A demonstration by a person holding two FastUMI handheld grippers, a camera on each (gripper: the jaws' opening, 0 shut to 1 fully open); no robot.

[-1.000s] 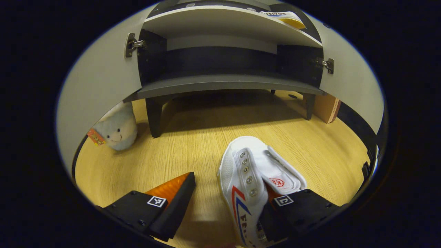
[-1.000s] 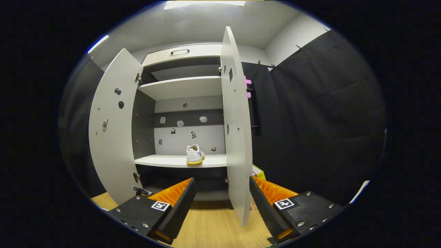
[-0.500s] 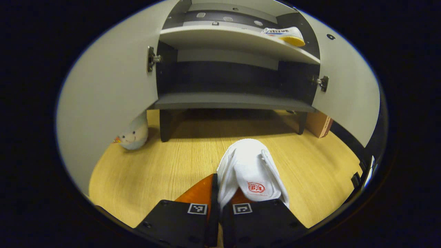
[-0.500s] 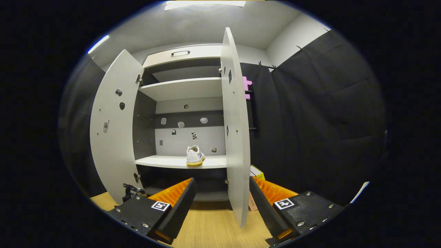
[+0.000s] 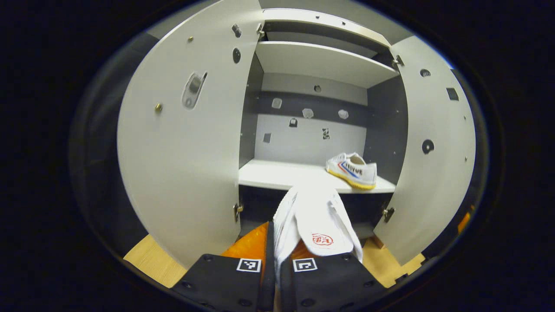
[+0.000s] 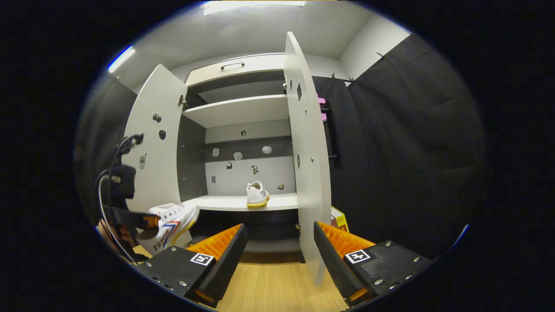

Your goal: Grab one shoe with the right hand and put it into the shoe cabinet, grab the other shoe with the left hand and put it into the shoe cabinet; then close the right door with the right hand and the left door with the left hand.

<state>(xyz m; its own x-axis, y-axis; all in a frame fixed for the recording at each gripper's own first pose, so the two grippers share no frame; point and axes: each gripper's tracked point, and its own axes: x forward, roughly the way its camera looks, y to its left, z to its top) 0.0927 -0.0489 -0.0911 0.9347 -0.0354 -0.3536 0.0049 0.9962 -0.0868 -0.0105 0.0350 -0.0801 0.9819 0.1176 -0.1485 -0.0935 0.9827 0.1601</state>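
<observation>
My left gripper [image 5: 274, 242] is shut on a white canvas shoe [image 5: 314, 216], held by its heel end in the air in front of the open shoe cabinet [image 5: 312, 60]. The same shoe [image 6: 171, 225] and the left gripper [image 6: 145, 221] show at the left of the right gripper view. The other white shoe [image 5: 352, 170] with red and blue stripes and a yellow sole stands on the middle shelf [image 5: 277, 173], right side; it [image 6: 257, 194] also shows in the right gripper view. My right gripper [image 6: 277, 247] stands open and holds nothing, facing the right door's [image 6: 310, 164] edge. The left door [image 5: 186, 143] is wide open.
Both doors swing out toward me, the right door [image 5: 433, 160] at the right of the left gripper view. An upper shelf [image 6: 236, 110] and a top drawer with a handle [image 6: 232, 66] sit above. A cardboard box [image 6: 338, 216] lies behind the right door. Wooden floor [image 6: 273, 286] spreads below.
My left gripper shut on the shoe on the floor, then lifted it to the middle shelf's height. The right gripper stayed open and shifted only slightly.
</observation>
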